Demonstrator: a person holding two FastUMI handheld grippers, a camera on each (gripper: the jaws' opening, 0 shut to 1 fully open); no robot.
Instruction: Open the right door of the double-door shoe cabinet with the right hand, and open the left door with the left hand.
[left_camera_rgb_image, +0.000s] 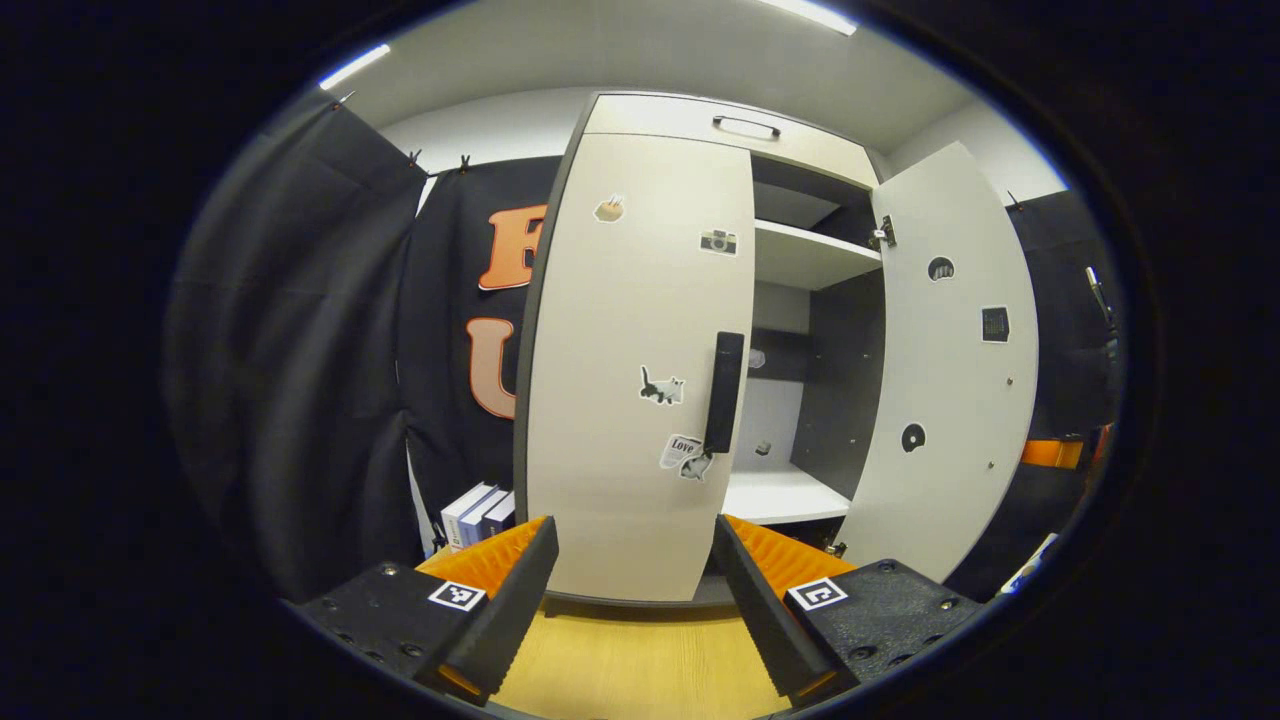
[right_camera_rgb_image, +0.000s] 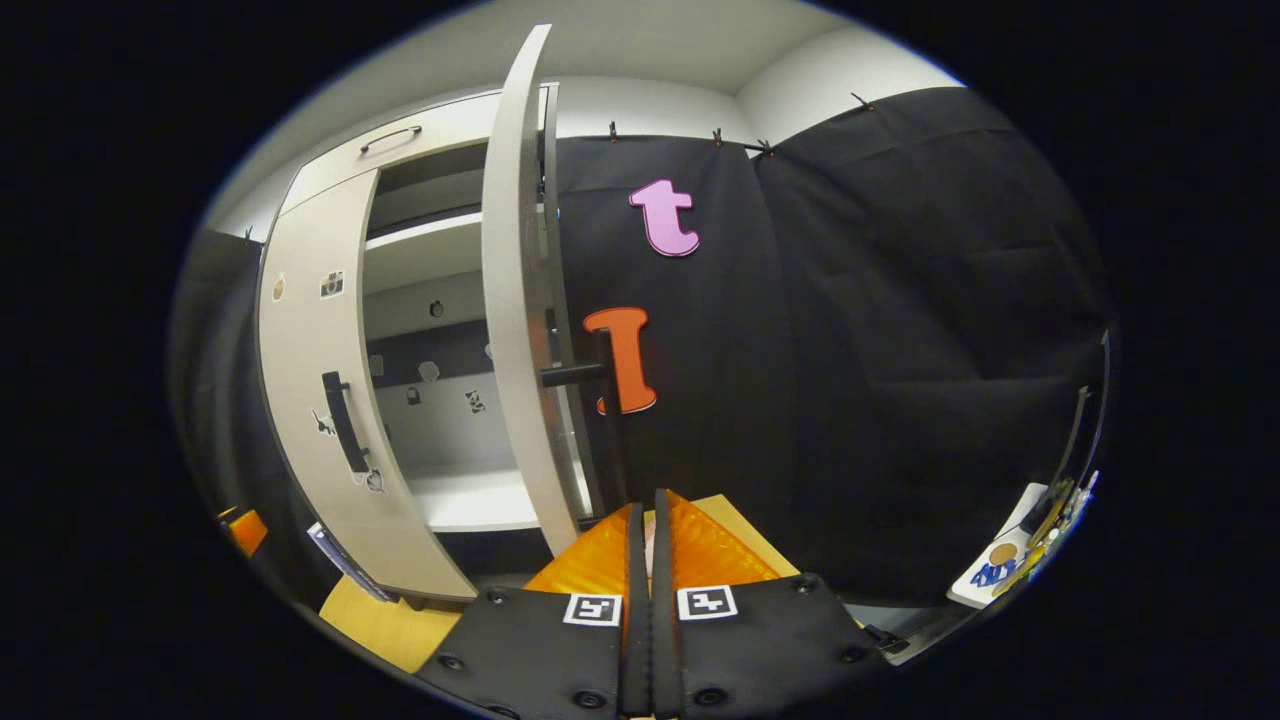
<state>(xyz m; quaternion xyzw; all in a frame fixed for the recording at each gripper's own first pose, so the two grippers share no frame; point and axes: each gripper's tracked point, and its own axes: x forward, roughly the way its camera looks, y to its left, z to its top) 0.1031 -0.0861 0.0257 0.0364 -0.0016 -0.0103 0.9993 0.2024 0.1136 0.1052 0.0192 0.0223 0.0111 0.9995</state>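
Note:
The white shoe cabinet stands ahead in the left gripper view. Its left door (left_camera_rgb_image: 620, 330) looks closed, carrying stickers and a black vertical handle (left_camera_rgb_image: 724, 392). The right door (left_camera_rgb_image: 950, 370) is swung wide open. My left gripper (left_camera_rgb_image: 635, 540) is open and empty, a short way in front of the left door's lower part. In the right gripper view the right door (right_camera_rgb_image: 520, 330) appears edge-on, its black handle (right_camera_rgb_image: 590, 373) sticking out sideways. My right gripper (right_camera_rgb_image: 648, 500) is shut with nothing visible between its fingers, just right of the handle's lower end.
Inside the cabinet are a white upper shelf (left_camera_rgb_image: 800, 255) and a white bottom shelf (left_camera_rgb_image: 780, 495). A drawer with a handle (left_camera_rgb_image: 745, 127) tops the cabinet. Books (left_camera_rgb_image: 480, 512) stand left of it on the wooden surface (left_camera_rgb_image: 620, 660). Small items (right_camera_rgb_image: 1000, 570) lie at the far right.

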